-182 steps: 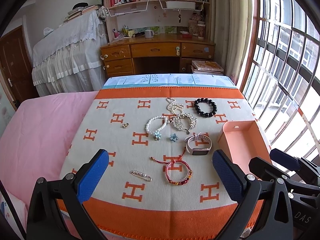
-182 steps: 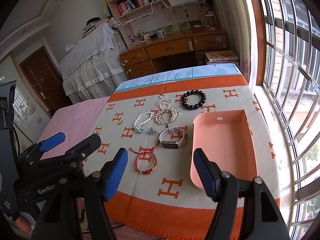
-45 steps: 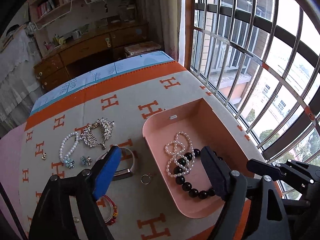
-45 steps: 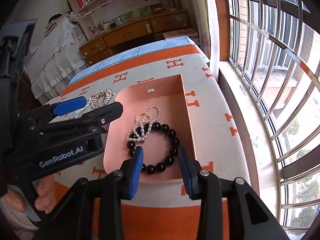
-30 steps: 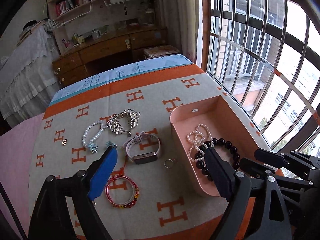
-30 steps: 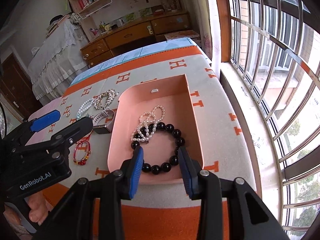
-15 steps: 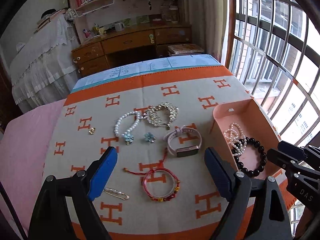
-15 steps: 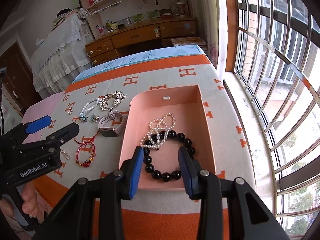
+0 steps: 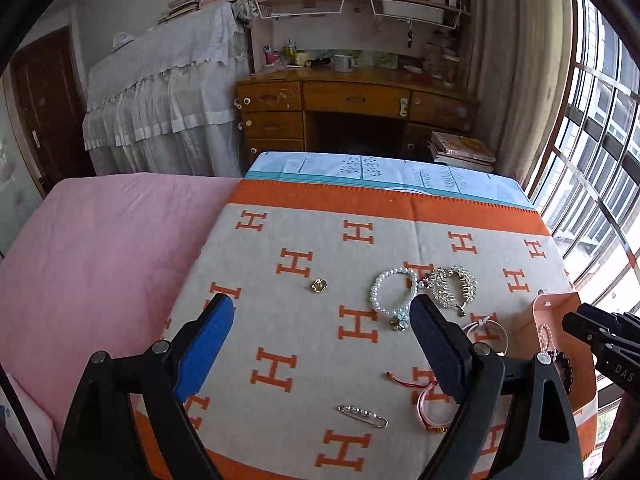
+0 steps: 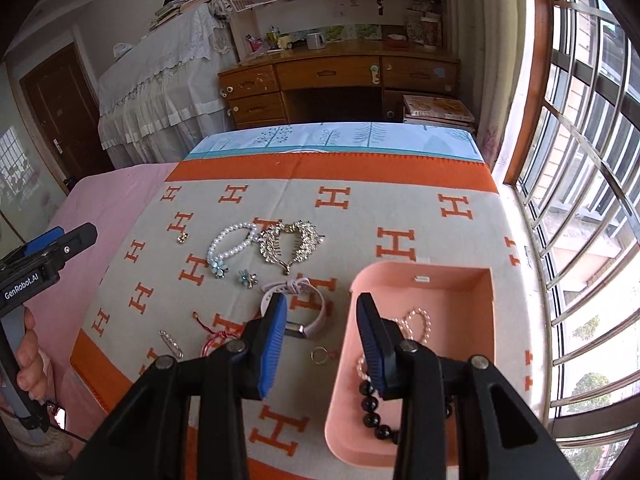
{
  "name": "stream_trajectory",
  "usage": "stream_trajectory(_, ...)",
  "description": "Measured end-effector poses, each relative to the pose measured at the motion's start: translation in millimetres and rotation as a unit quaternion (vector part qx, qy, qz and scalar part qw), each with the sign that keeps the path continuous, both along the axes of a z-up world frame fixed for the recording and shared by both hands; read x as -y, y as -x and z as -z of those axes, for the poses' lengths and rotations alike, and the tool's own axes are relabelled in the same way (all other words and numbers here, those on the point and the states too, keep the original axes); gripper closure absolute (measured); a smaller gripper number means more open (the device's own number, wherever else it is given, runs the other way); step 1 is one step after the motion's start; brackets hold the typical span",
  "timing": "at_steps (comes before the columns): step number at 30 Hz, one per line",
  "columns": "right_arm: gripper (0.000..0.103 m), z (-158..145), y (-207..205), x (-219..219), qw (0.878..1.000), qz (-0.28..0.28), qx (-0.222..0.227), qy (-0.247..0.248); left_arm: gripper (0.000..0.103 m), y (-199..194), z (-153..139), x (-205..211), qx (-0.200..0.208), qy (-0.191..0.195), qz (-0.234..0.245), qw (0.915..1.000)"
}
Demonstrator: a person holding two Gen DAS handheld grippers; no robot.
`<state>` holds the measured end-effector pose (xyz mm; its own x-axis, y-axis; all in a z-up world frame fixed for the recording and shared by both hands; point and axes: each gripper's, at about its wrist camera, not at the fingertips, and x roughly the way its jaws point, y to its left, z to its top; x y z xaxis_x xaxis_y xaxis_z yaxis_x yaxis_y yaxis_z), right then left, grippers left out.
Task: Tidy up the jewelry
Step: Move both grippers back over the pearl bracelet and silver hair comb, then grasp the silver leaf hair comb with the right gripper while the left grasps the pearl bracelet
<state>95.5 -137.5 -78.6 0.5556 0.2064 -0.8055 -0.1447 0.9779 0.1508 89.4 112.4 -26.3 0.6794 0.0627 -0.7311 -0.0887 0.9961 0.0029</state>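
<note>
In the left wrist view, the left gripper [image 9: 322, 340] hangs over the orange-and-cream blanket [image 9: 360, 240] on the bed, its blue fingers [image 9: 206, 340] spread wide with nothing between them. Half a second back this view was centred on the jewelry; now it has swung leftwards, so the pink bedsheet [image 9: 100, 248] fills the left half and the pieces sit in the right half. The small gold ring [image 9: 319, 285] lies alone mid-frame. The pearl bracelet [image 9: 390, 292] and the heart-shaped crystal piece [image 9: 454, 286] lie side by side right of centre, the bracelet partly behind the right-hand finger. The silver pin [image 9: 362, 416] lies low in the frame, the red cord bracelet [image 9: 432, 404] just right of it. The pink tray [image 9: 556, 312] has slid to the right edge, and the right gripper [image 9: 600, 336] pokes in there in front of it.

In the right wrist view, the right gripper [image 10: 322, 336] has its fingers [image 10: 272, 344] about half apart, gripping nothing, just as before. It now hovers over the tray's left wall rather than over the tray's middle. The pink tray [image 10: 472, 304] sits lower right, holding the pearl strand [image 10: 418, 320] and the black bead bracelet [image 10: 372, 412]. The pink watch [image 10: 312, 312] shows between the fingers, a small ring [image 10: 319, 356] near it on the blanket. The left gripper [image 10: 48, 256] shows at the left edge, a hand [image 10: 26, 356] below it.
</note>
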Motion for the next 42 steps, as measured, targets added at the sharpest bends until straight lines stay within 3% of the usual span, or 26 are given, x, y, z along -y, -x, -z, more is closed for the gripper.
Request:
stream_trajectory(6, 0.066, 5.4, -57.8, -22.8, 0.999, -0.024, -0.042, -0.017, 0.015, -52.6, 21.9, -5.5, -0.057, 0.008, 0.029, 0.9979)
stream_trajectory(12, 0.066, 38.6, -103.9, -46.7, 0.994, -0.030, -0.103, -0.026, 0.015, -104.4, 66.5, 5.4, -0.144, 0.044, 0.062, 0.9866)
stream_trajectory(15, 0.066, 58.5, -118.7, -54.9, 0.990, -0.033, -0.133, -0.023, 0.016, -113.9, 79.8, 17.0, -0.162, 0.054, 0.098, 0.9805)
stream_trajectory(20, 0.066, 83.4, -137.1, -55.5, 0.983, -0.029, -0.177, -0.042, 0.017, -120.7, 89.9, 38.3, -0.168, 0.033, 0.153, 0.9734)
stream_trajectory(25, 0.066, 88.0, -143.0, -45.0, 0.981, -0.013, -0.186, -0.057, 0.029, -131.3, 103.7, 56.2, -0.191, 0.020, 0.182, 0.9643)
stream_trajectory(27, 0.066, 87.4, -145.5, -41.9, 0.981, -0.008, -0.185, -0.060, 0.040, -135.8, 111.2, 62.7, -0.202, 0.015, 0.188, 0.9609)
stream_trajectory(33, 0.066, 86.8, -147.3, -37.9, 0.980, -0.007, -0.186, -0.064, 0.059, -145.7, 132.1, 76.5, -0.237, 0.009, 0.201, 0.9504)
stream_trajectory(37, 0.066, 87.2, -147.3, -40.0, 0.980, -0.011, -0.187, -0.064, 0.067, -150.5, 142.2, 81.7, -0.251, 0.005, 0.203, 0.9466)
stream_trajectory(38, 0.066, 87.6, -147.2, -40.8, 0.980, -0.012, -0.187, -0.064, 0.080, -151.8, 145.0, 82.0, -0.256, 0.006, 0.203, 0.9451)
stream_trajectory(40, 0.066, 88.5, -147.8, -43.5, 0.980, -0.016, -0.189, -0.063, 0.097, -152.0, 144.4, 81.5, -0.251, 0.004, 0.201, 0.9469)
stream_trajectory(42, 0.066, 89.5, -148.1, -46.9, 0.980, -0.020, -0.190, -0.061, 0.097, -152.5, 144.2, 77.9, -0.255, 0.028, 0.198, 0.9460)
